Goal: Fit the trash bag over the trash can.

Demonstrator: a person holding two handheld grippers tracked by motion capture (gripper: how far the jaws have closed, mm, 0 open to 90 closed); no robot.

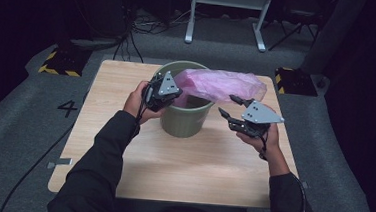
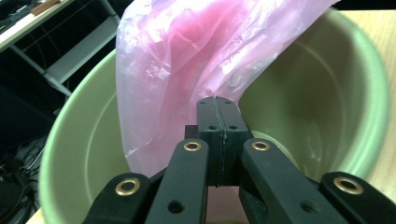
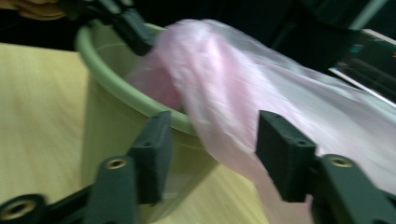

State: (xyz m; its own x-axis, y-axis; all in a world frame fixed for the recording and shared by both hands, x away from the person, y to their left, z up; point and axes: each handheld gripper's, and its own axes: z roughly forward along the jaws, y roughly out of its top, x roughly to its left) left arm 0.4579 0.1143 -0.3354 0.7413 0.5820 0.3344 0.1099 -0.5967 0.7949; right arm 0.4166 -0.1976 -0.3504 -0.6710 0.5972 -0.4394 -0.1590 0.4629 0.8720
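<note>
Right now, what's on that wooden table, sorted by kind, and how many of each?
Green bucket: 1
Pink plastic bag, draped over the bucket's rim: 1
Handheld tools: 2, the left tool and the right tool
Total: 4

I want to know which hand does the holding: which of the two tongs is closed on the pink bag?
The left tongs, above the green bucket, pinch the pink bag. The right tongs stand open beside the bucket.
</note>
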